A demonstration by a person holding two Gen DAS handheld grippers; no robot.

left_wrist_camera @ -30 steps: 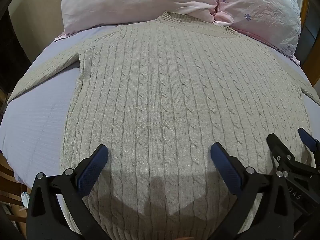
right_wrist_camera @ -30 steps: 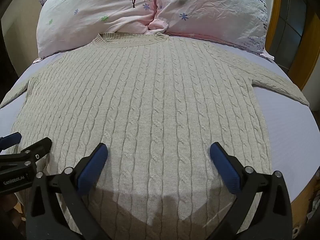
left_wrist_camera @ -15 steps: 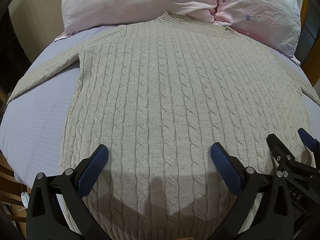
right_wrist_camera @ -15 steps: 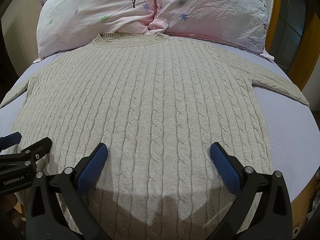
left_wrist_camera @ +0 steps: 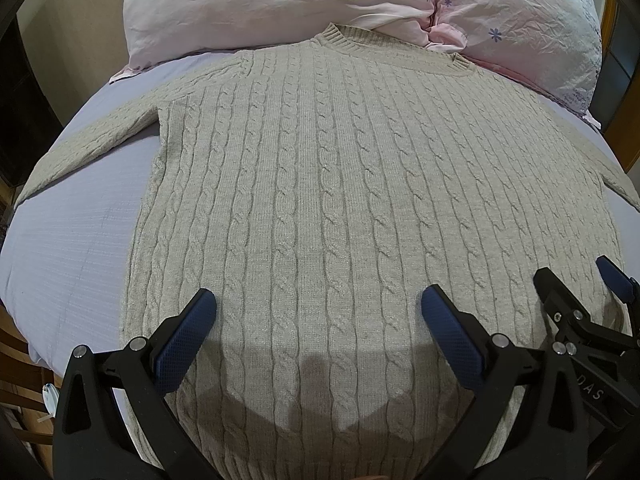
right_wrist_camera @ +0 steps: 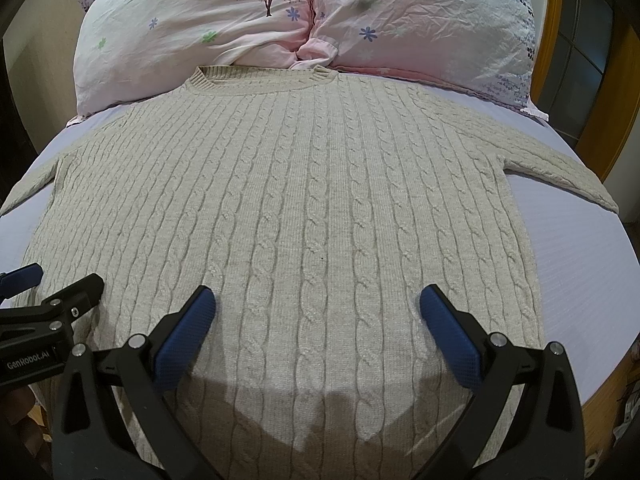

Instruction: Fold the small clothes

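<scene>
We found the beige cable-knit sweater (left_wrist_camera: 344, 200) spread flat and unfolded, front up, on a bed covered by a pale lavender sheet (left_wrist_camera: 68, 248), with its ribbed collar (right_wrist_camera: 260, 80) at the far end touching the two pillows (right_wrist_camera: 192, 28) in pink flowered cases that stood side by side against the head of the bed. Its sleeves ran out to either side, the one on our left (left_wrist_camera: 92, 148) angling down toward the mattress edge and the one on our right (right_wrist_camera: 560, 176) reaching across the sheet toward the wooden frame (right_wrist_camera: 616, 128). We held the left gripper (left_wrist_camera: 316, 328) low above the hem part of the garment, its blue-padded fingers (left_wrist_camera: 184, 344) spread wide apart with nothing between them, and we could not tell whether the tips touched the knit. The right gripper (right_wrist_camera: 316, 328) hung in the same way over the lower part of the sweater, nearer its right edge, its fingers likewise well apart and bare. Each gripper showed at the edge of the other's view, just beside it: the right one at the left camera's right margin, the left one at the right camera's left margin, and both cast a dark shadow (left_wrist_camera: 312, 396) on the knit below them
</scene>
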